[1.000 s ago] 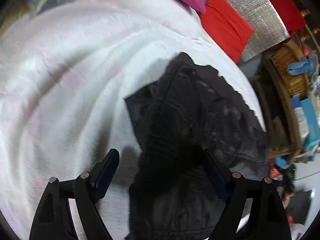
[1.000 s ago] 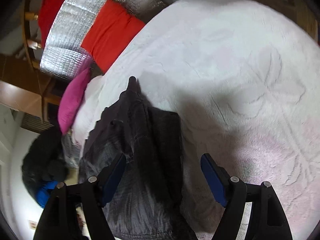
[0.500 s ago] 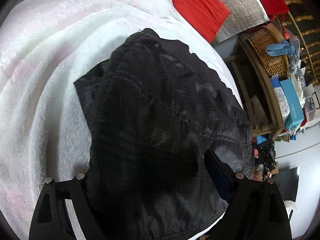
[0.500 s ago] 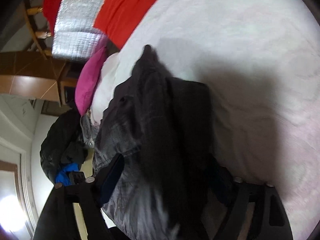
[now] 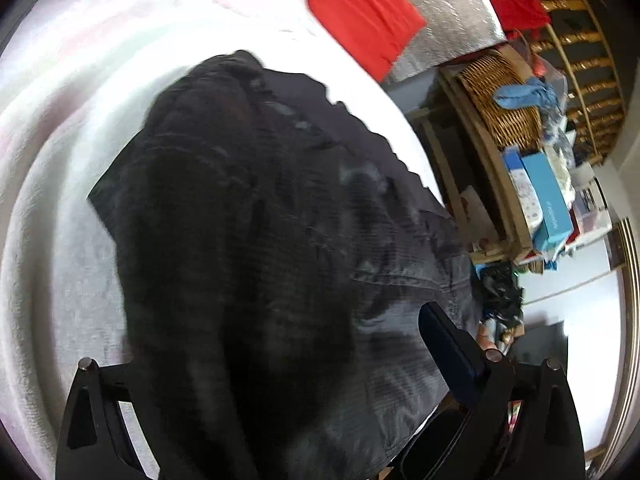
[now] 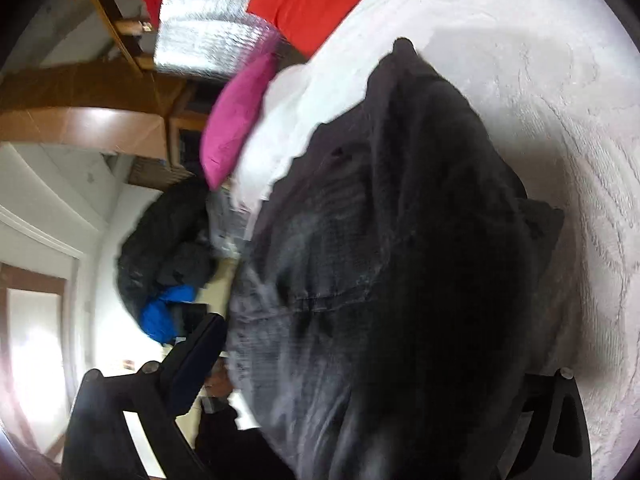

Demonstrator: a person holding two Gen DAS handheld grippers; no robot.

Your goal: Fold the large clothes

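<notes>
A large dark grey-black garment (image 5: 260, 220) lies bunched on a white bedspread (image 5: 72, 100). It fills the space between the fingers of my left gripper (image 5: 288, 360). The jaws stand wide apart and the cloth covers the left finger; the right finger (image 5: 448, 344) shows. In the right wrist view the same garment (image 6: 400, 240) drapes between the fingers of my right gripper (image 6: 380, 360). Its jaws are also wide apart, with the left finger (image 6: 196, 356) visible and the right one hidden by cloth.
Red cushions (image 5: 360, 20), a pink pillow (image 6: 236, 112) and silver foil padding (image 5: 452, 8) lie at the bed's head. A wicker basket (image 5: 500, 96) and boxes (image 5: 548, 200) stand on shelves beside the bed. A dark and blue clothes pile (image 6: 168, 256) sits off the other side.
Both grippers have moved in closer over the garment, which now fills the space between their fingers. The views have swung toward the bed's edges.
</notes>
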